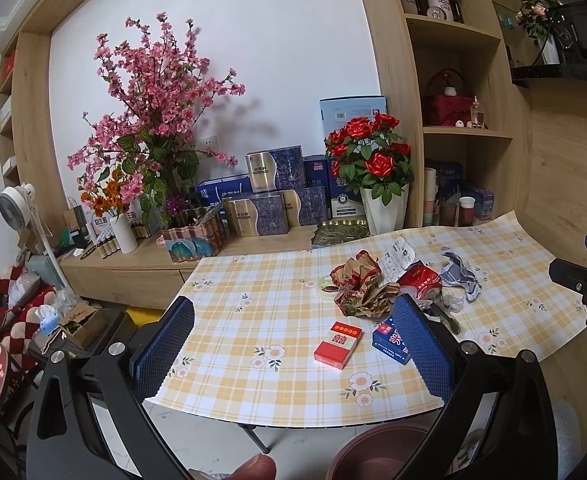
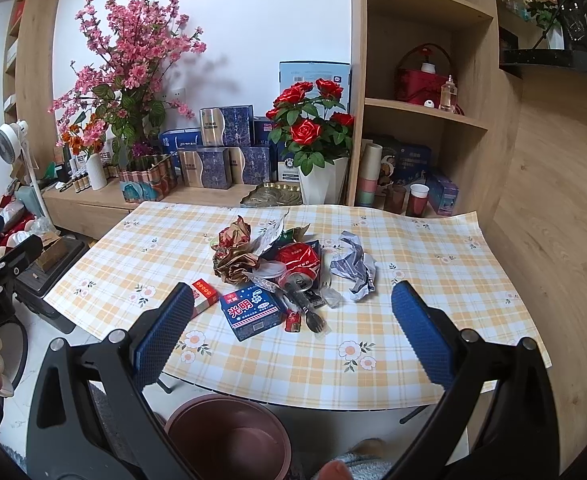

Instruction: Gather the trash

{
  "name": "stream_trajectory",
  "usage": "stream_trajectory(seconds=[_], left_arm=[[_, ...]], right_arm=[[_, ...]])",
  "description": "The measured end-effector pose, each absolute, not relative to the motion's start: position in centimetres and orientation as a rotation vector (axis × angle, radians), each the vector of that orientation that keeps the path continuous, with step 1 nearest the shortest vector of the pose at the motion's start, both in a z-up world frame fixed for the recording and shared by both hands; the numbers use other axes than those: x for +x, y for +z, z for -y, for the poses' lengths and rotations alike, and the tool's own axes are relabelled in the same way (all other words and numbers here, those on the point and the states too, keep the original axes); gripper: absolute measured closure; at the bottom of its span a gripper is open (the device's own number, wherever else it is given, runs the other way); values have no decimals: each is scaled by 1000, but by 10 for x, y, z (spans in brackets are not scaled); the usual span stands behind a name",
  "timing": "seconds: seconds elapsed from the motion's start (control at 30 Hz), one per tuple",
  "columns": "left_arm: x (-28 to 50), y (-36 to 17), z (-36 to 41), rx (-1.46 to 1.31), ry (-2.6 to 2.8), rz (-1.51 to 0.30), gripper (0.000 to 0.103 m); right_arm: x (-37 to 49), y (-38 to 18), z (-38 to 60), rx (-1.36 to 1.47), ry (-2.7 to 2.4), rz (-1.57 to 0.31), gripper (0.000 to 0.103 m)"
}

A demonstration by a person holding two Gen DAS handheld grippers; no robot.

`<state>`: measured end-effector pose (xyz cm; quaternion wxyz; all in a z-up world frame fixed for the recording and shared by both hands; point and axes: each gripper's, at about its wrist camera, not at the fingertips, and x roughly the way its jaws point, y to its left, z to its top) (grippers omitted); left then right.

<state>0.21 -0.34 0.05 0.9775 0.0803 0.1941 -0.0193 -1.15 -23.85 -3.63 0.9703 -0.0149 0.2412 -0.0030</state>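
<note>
still untouched, the trash is heaped mid-table [image 2: 93, 272]; both the left gripper [image 1: 293, 344] and right gripper [image 2: 291, 332] are held apart, empty. the nearest blue carton [image 2: 251, 312] should be straddled squarely, then clamped gently and dropped into the brown bin [image 2: 229, 436].

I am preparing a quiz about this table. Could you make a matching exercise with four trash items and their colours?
Items:
1. crushed can
2. carton with large characters
3. crumpled paper
4. crumpled foil wrapper

Colours:
A. grey and white
B. blue
C. red
D. brown-gold with red

Pairs: 1-C, 2-B, 3-A, 4-D
</note>
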Motion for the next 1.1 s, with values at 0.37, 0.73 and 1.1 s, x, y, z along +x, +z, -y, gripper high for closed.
stream_trajectory(seconds=[0.37,0.73,1.1], left_arm=[[2,1,4,162,-38,-391,6],[0,1,4,162,-39,-387,6],[-3,2,4,155,-42,-391,6]], right_arm=[[-13,-36,238,-33,-9,-487,6],[-14,-34,238,-32,-8,-485,6],[-15,-33,237,-35,-12,-483,6]])
